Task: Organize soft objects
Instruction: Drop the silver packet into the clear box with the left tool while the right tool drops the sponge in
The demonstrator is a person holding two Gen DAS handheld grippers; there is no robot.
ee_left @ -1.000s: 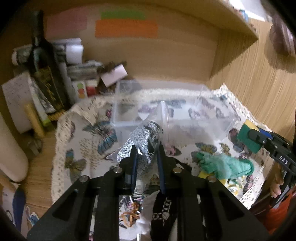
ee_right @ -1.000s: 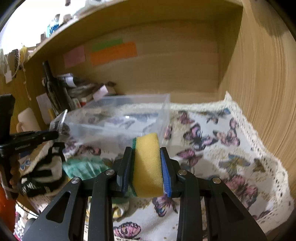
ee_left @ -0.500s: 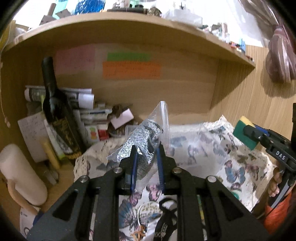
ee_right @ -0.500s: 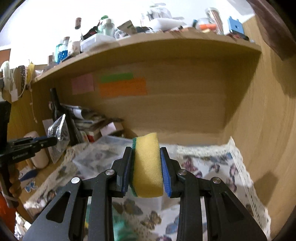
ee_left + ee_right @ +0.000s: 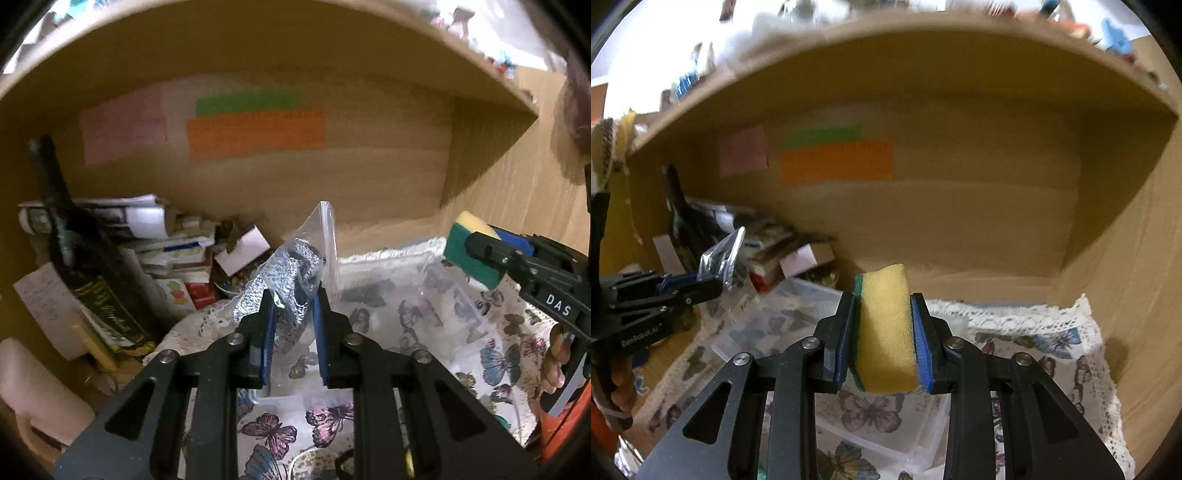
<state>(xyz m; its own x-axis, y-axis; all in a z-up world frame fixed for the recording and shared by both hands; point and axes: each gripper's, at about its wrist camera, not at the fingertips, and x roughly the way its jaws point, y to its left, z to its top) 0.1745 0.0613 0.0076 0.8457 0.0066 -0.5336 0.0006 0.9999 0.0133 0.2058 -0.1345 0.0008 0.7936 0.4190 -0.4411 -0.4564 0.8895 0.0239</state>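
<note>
My left gripper [image 5: 293,295] is shut on a clear plastic bag [image 5: 295,266] with grey fabric inside, held above the near left corner of a clear plastic box [image 5: 413,314]. My right gripper [image 5: 884,299] is shut on a yellow sponge [image 5: 886,332] with a green scouring side, held above the same box [image 5: 783,325]. The sponge [image 5: 469,251] and right gripper also show at the right of the left wrist view. The bag [image 5: 724,254] and left gripper show at the left of the right wrist view.
The box sits on a butterfly-print cloth [image 5: 1052,354] with a lace edge, inside a wooden shelf nook. A dark bottle [image 5: 81,266], papers and small cartons [image 5: 177,254] crowd the back left. Coloured notes [image 5: 255,129] are stuck on the back wall.
Both grippers have lifted and moved forward over the box, each still holding its object. The green cloth and striped item on the cloth have dropped out of view.
</note>
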